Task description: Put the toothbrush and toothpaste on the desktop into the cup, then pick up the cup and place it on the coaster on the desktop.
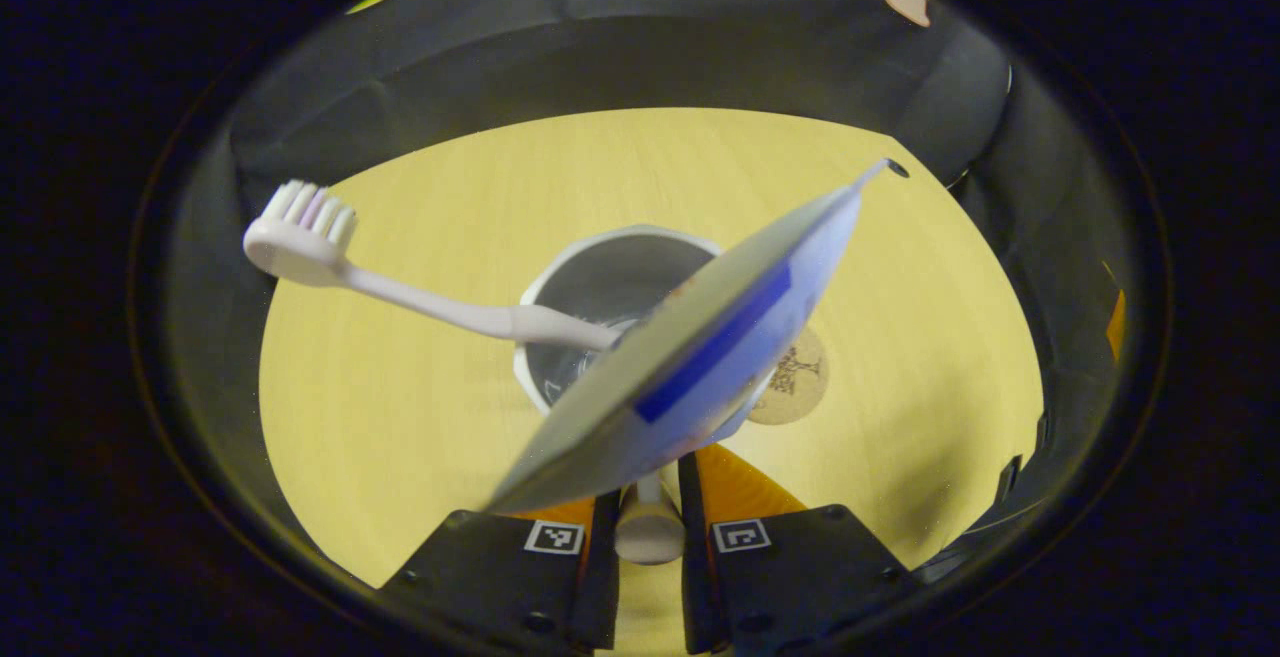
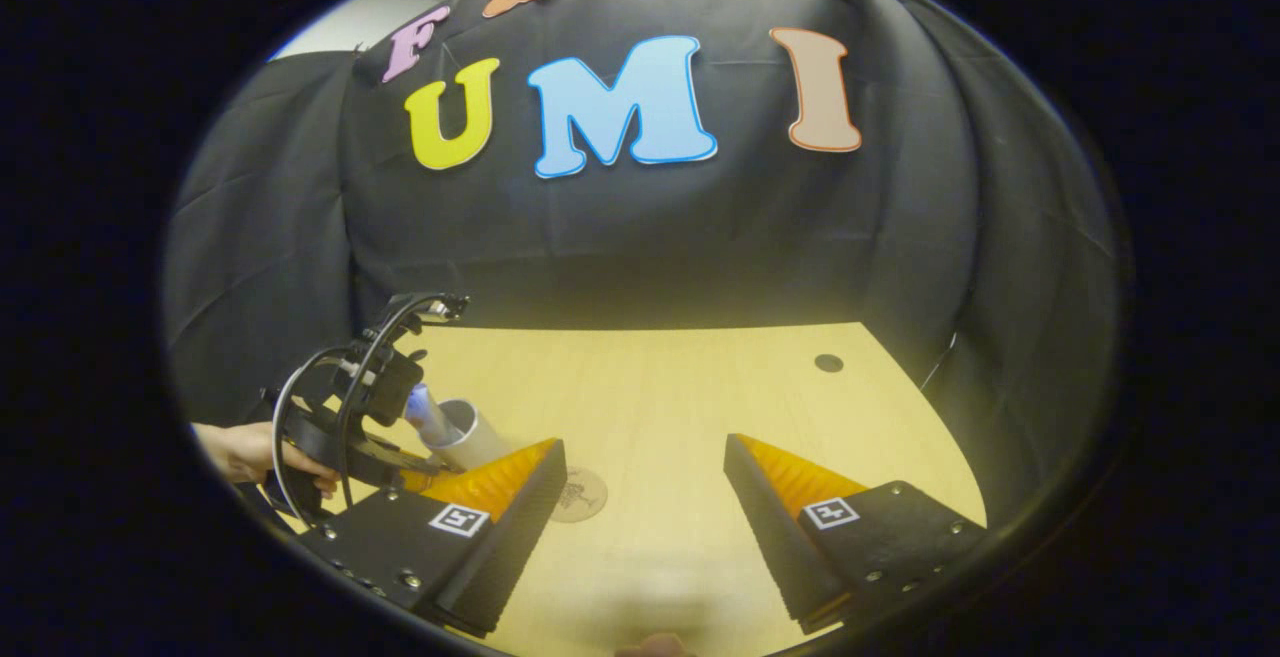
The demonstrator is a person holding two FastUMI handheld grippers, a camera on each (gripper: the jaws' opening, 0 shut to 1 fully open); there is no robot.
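Left gripper point(image 1: 650, 527), at the bottom centre of the left gripper view: the two fingers are drawn close and clamp the cap end of the toothpaste tube point(image 1: 700, 347), which slants from the lower centre up to its flat crimped tail at the upper right. The tube hangs above the mouth of the cup point(image 1: 560, 287), at mid-frame. The toothbrush point(image 1: 400, 287) already stands in the cup, handle down, its head leaning out to the upper left.

Step in hand, as judged: lowering the toothpaste into the cup. To do it well, the cap end should be brought over the open part of the cup's mouth, right of the toothbrush handle, the tube tipped nearer upright, and let go only once its lower end sits inside the rim. The brush handle is the main obstruction; a nudge could lever it out or tip the cup.

The round coaster point(image 1: 795, 382) lies on the wooden desktop point(image 1: 400, 437) just right of the cup, partly hidden by the tube.

Right gripper point(image 2: 645, 507), bottom of the right gripper view: fingers spread wide, holding nothing, well apart from the cup at lower left, where a hand point(image 2: 250, 452) holds the other gripper.
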